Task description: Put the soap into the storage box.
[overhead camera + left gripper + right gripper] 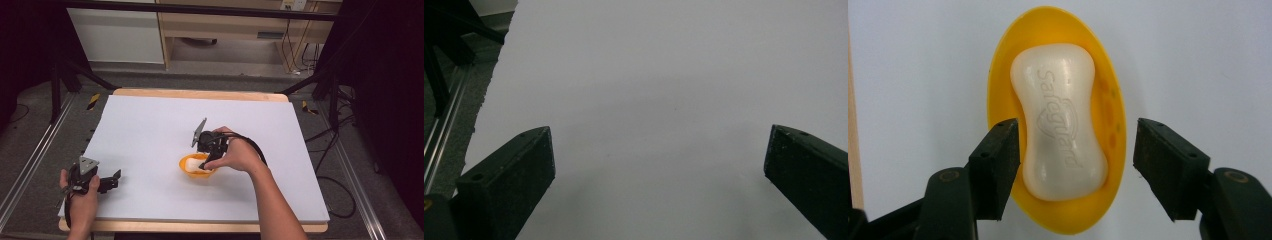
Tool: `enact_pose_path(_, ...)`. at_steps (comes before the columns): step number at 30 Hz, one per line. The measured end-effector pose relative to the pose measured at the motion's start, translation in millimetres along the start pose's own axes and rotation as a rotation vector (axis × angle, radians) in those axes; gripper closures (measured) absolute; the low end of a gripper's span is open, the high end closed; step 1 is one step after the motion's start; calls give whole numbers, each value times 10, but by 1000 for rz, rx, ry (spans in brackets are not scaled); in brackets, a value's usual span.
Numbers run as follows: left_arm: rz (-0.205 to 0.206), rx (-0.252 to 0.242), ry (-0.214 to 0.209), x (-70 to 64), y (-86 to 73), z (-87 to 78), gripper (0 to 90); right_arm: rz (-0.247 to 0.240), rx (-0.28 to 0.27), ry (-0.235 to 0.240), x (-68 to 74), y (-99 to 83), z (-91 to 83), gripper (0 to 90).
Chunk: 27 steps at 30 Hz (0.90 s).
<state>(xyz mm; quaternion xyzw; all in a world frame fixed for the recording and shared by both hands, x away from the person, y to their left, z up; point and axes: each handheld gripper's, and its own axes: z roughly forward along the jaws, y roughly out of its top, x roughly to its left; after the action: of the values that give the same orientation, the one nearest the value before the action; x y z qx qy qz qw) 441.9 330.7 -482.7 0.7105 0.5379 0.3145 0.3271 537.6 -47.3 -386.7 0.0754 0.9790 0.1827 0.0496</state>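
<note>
1. High view: right gripper [206, 161] is held over the yellow soap dish [188, 171] near the middle of the white table cover [150, 125], its tips pointed down at the white soap bar [193, 164] directly beneath. Left gripper [114, 179] is rested at the near left corner of the cover, well apart from the dish, so the right hand [239, 156] is judged much the nearer for a grasp

2. Left gripper view: left gripper [659, 165] is seen with its jaws spread wide over bare white table cover [664, 75]; nothing is held between them

3. Right gripper view: right gripper [1077, 150] is seen with its jaws apart, one on each side of the soap bar [1060, 120], which is lain in the soap dish [998, 90]. The bar's long axis is run straight away from the gripper, in line with the jaws, so the narrow width is presented across the gap. One jaw is set over the dish rim just beside the bar; the other is stood outside the rim. Contact cannot be told, and closing on the bar's narrow waist is judged the fitting move
</note>
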Motion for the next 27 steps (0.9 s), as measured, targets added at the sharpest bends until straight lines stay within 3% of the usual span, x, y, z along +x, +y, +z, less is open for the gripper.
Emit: enact_pose_path(27, 8, 3, 7, -4, 3, 5, 0, 108, -31, -24, -66, -508, -192, 334)
